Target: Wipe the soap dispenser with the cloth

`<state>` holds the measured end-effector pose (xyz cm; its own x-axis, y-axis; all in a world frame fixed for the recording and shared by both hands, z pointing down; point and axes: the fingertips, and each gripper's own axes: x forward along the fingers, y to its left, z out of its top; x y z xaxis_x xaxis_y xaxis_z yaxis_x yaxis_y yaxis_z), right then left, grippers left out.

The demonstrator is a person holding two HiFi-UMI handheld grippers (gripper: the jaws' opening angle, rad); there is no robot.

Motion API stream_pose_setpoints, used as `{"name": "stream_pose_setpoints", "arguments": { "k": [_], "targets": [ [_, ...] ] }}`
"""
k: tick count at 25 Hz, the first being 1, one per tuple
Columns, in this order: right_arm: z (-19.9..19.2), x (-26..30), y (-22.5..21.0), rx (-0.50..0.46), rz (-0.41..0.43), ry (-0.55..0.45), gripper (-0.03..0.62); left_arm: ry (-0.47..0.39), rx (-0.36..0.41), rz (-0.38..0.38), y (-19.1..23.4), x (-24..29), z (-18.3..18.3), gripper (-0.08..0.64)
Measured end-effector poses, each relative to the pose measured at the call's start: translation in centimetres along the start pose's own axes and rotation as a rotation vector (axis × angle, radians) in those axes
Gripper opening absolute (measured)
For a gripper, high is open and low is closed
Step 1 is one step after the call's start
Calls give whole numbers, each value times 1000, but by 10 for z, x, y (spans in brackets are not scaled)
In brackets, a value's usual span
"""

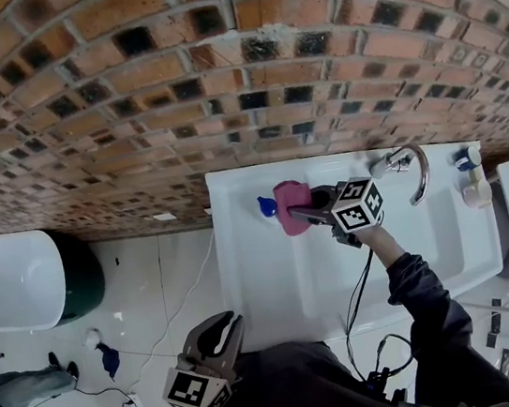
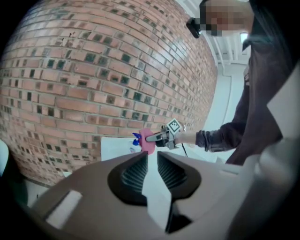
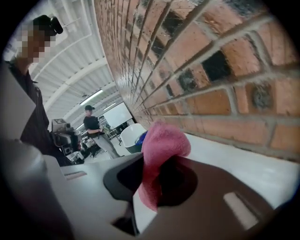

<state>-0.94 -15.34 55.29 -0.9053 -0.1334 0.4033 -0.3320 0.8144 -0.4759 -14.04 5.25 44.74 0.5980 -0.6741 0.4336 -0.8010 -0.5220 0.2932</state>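
My right tongs point(image 1: 302, 216) are clamped on a fold of the pink cloth point(image 1: 290, 204), which looks pressed against the blue-topped soap dispenser point(image 1: 267, 207) on the back ledge of the sink point(image 1: 268, 291). My left tongs point(image 1: 224, 330) hang low, narrow and empty, well apart from it. With nothing bracing the dispenser, a hard sideways rub could tip it, and the bunched cloth might slip free.

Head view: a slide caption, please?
Right tongs hold a pink terry cloth beside a blue-topped soap dispenser on a white sink.
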Motion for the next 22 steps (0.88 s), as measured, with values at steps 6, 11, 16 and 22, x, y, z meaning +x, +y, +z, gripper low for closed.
{"name": "stream_pose_setpoints", "arguments": {
  "k": [6, 11, 16, 22],
  "targets": [
    [1, 20, -15, -7, 125, 223, 61, -4, -9, 37, -2, -2, -1, 66],
    [-36, 43, -31, 6, 134, 398, 61, 8, -28, 76, 0, -7, -8, 66],
    [-65, 58, -51, 10, 86, 492, 61, 46, -8, 83, -2, 0, -15, 67],
    [-97, 72, -66, -155, -45, 646, 61, 166, 49, 86, 14, 47, -27, 187]
  ]
}}
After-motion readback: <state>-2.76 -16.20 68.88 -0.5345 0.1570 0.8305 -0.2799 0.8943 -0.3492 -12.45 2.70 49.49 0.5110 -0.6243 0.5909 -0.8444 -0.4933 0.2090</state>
